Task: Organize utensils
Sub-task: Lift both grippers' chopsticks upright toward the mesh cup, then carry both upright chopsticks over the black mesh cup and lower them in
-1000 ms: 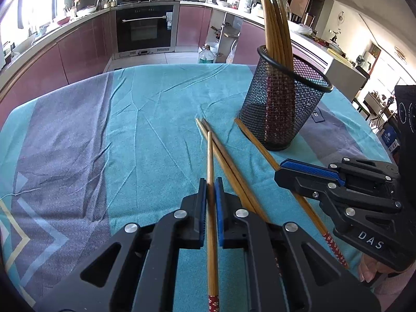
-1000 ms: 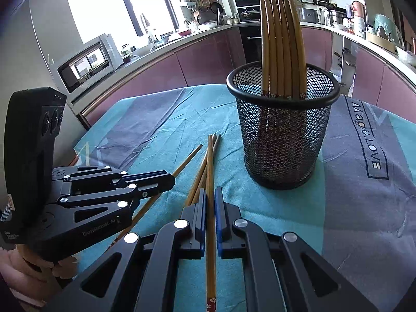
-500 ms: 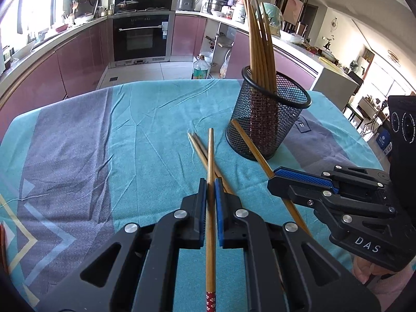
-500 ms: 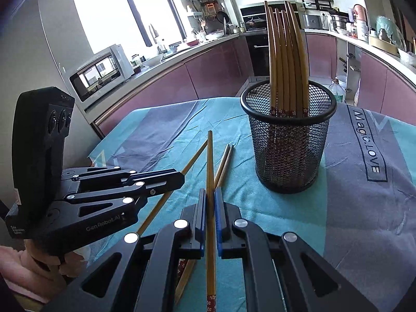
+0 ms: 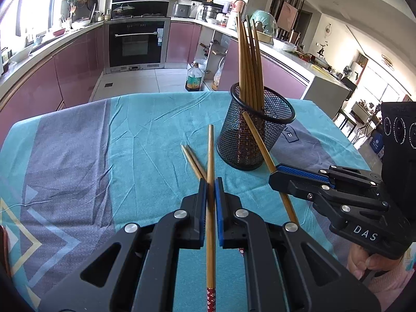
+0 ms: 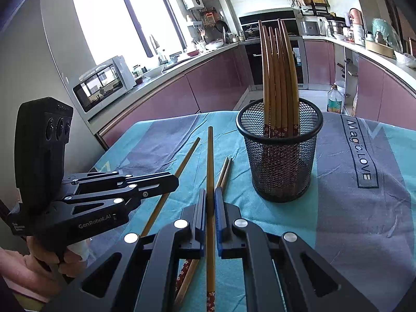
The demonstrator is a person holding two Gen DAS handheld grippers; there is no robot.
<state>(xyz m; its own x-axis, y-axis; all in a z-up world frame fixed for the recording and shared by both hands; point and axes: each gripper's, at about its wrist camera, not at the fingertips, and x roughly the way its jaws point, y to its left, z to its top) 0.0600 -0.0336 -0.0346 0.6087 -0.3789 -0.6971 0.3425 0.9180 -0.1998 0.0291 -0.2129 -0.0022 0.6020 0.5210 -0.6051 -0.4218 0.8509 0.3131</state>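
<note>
A black mesh holder [image 5: 256,132] [image 6: 282,153] stands on the table with several wooden chopsticks [image 5: 249,59] [image 6: 279,78] upright in it. My left gripper [image 5: 210,182] is shut on one chopstick [image 5: 210,156], held above the cloth and pointing forward. My right gripper [image 6: 210,193] is shut on another chopstick [image 6: 210,161]. It also shows in the left wrist view [image 5: 260,143], slanting in front of the holder. Two loose chopsticks [image 5: 193,160] [image 6: 225,170] lie on the cloth left of the holder. The left gripper also shows in the right wrist view [image 6: 171,182].
The table wears a teal and grey cloth [image 5: 104,156] [image 6: 364,208]. Kitchen counters, an oven [image 5: 137,44] and a microwave [image 6: 102,87] are behind the table. A bottle [image 5: 193,80] stands on the floor beyond the far edge.
Both grippers have risen and pulled back, each lifting its chopstick off the cloth. The holder now looks farther away and two chopsticks stay on the cloth.
</note>
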